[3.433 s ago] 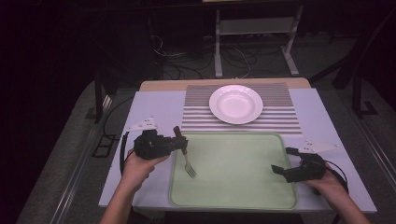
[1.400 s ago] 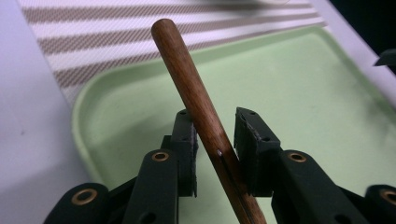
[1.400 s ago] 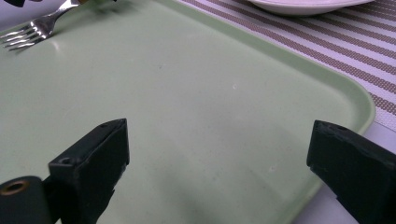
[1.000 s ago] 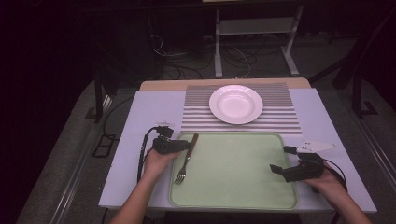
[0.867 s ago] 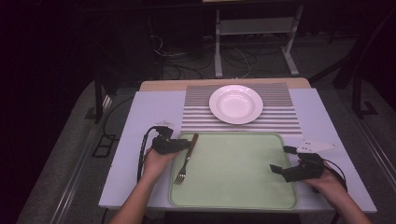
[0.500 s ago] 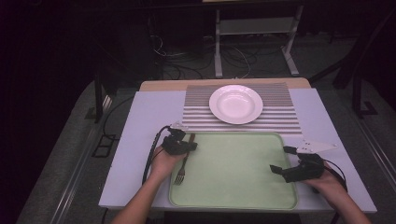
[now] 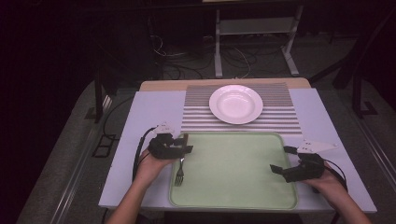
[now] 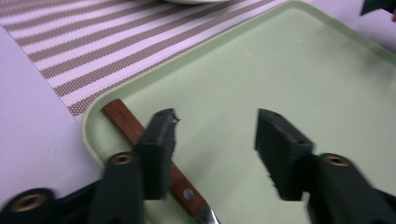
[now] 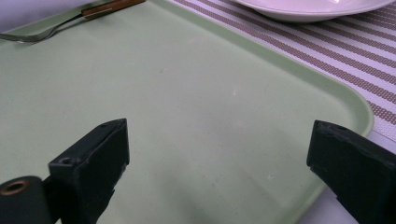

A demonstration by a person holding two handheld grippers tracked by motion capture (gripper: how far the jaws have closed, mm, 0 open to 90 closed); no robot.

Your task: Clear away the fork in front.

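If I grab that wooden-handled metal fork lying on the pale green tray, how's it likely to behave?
The wooden-handled metal fork is probably stiff, being metal and wood. It lies flat along the left rim of the pale green tray, so it seems unlikely to roll. Its low profile on the smooth tray may let it slide when pushed, and getting jaws under it could be fiddly.

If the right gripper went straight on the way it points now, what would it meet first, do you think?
Probably the tray: the open right gripper looks down along its bare green floor. The fork lies far across it and the plate is off to one side, though depth is unclear.
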